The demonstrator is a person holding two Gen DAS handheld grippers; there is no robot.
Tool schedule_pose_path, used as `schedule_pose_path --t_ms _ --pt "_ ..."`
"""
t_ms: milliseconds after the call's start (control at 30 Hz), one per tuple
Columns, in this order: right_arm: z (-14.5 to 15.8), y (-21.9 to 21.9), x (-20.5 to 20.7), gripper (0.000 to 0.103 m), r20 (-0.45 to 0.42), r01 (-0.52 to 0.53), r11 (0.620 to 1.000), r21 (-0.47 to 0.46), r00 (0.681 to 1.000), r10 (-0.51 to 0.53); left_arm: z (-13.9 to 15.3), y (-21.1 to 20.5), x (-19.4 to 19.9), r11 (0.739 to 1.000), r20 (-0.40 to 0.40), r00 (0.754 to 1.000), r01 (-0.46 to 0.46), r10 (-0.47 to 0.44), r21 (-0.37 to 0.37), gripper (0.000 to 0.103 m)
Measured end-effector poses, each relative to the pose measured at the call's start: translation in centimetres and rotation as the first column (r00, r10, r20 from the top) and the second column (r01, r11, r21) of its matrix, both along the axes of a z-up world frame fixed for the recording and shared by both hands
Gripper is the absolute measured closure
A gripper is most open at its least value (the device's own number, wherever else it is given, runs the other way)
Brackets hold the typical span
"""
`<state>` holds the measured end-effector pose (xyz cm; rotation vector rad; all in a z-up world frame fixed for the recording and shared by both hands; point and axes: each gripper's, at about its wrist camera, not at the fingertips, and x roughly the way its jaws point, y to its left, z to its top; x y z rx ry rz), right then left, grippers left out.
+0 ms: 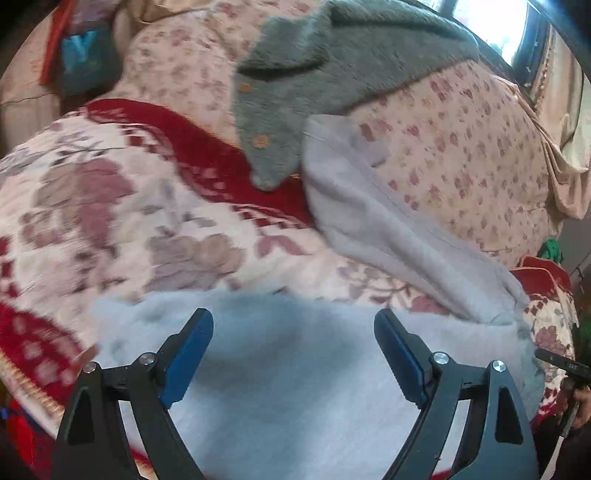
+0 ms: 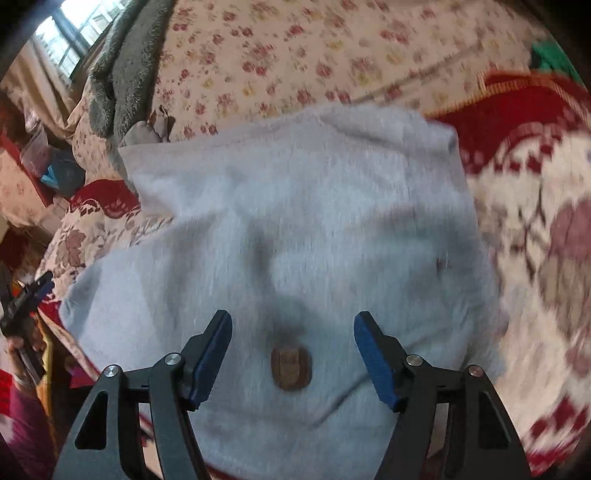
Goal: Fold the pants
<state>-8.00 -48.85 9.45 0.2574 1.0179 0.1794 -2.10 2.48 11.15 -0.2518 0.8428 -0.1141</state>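
Note:
Pale grey-blue fleece pants (image 1: 295,376) lie spread on a red and cream flowered blanket (image 1: 110,206). One leg (image 1: 373,221) runs up toward a grey garment. My left gripper (image 1: 293,321) hovers over the near part of the pants, jaws wide apart and nothing between the blue pads (image 1: 188,354). In the right wrist view the pants (image 2: 295,221) fill the middle, with a brown oval patch (image 2: 290,367) on them. My right gripper (image 2: 293,321) stands open just above that patch, its pads clear of the cloth.
A fluffy grey garment (image 1: 332,74) lies on a small-flowered quilt (image 1: 461,147) behind the pants. A window (image 1: 487,22) is at the back. Boxes and a blue item (image 2: 55,173) sit beside the bed. A person's hand with the other gripper (image 2: 27,302) shows at the left edge.

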Motion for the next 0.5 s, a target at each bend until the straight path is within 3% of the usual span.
schedule_pose_path --t_ms 133,333,500 --pt "1.3 0.9 3.9 0.028 0.068 -0.089 0.993 -0.073 0.993 0.094 0.3 -2.2 4.3 0.998 -0.009 0.999 0.034 -0.034 -0.044 0.015" --pt "1.7 2.2 11.7 0.028 0.131 -0.224 0.95 -0.216 0.958 0.256 0.9 -3.3 14.0 0.993 -0.024 1.0 0.008 -0.011 -0.12 0.014" --pt "0.6 2.1 17.7 0.027 0.115 -0.315 0.907 -0.281 0.927 0.358 0.5 -3.0 20.9 0.993 -0.04 0.999 -0.024 0.019 -0.119 0.014"
